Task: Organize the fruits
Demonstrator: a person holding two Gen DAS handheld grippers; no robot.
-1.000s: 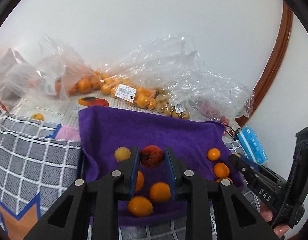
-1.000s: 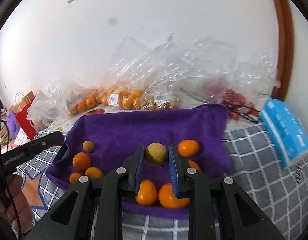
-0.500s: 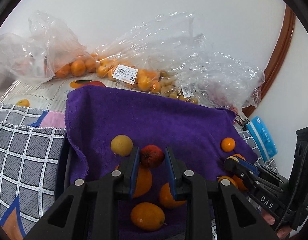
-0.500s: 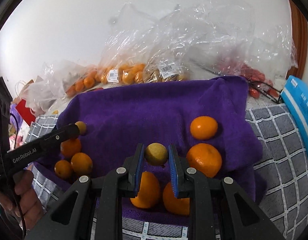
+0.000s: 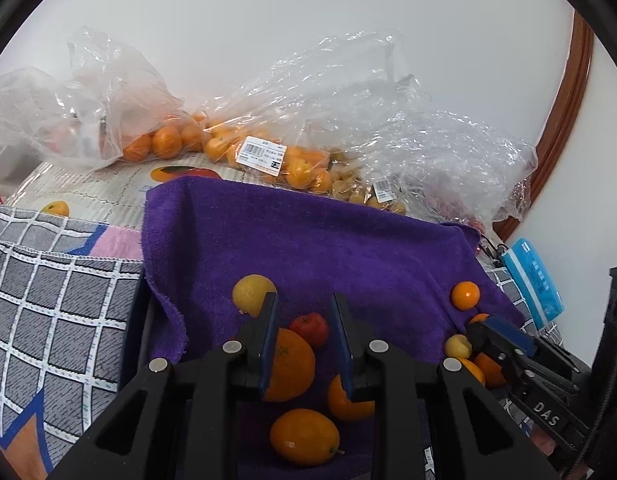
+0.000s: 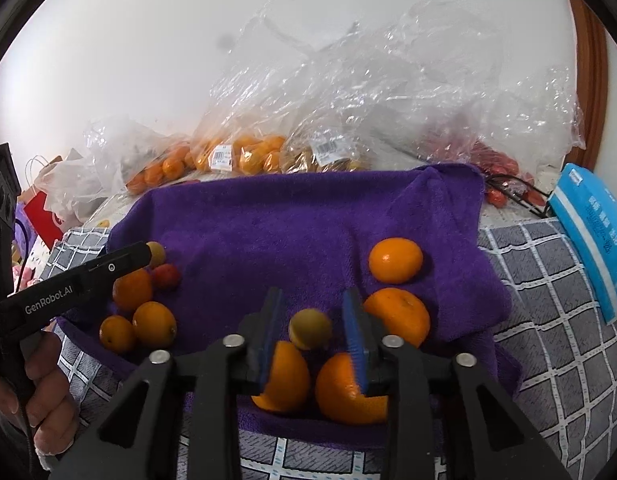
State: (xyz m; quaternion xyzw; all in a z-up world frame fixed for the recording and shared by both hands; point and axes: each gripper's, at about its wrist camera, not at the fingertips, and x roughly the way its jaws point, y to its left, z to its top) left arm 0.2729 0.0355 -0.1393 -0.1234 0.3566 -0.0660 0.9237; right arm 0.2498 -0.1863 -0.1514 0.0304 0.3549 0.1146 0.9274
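Observation:
A purple towel [image 5: 328, 248] holds two groups of fruit. My left gripper [image 5: 302, 320] is open; a small red fruit [image 5: 310, 329] lies loose on the towel between its fingers, beside a big orange [image 5: 290, 364] and a yellow fruit [image 5: 250, 293]. My right gripper [image 6: 313, 322] is open; a small yellow-green fruit [image 6: 310, 328] sits free between its fingers above two oranges [image 6: 348, 388], looking blurred. The left gripper shows in the right wrist view [image 6: 146, 254], the right gripper in the left wrist view [image 5: 474, 330].
Clear plastic bags of oranges [image 5: 268, 156] and small fruit lie behind the towel against the wall. A blue tissue pack [image 6: 592, 240] lies on the grey checked cloth [image 5: 56, 300] at the right. Red fruit [image 6: 496, 160] sits in a bag at the back right.
Both grippers have opened. The red fruit has left the left fingers and lies on the towel; the yellow-green fruit has come free of the right fingers and dropped slightly.

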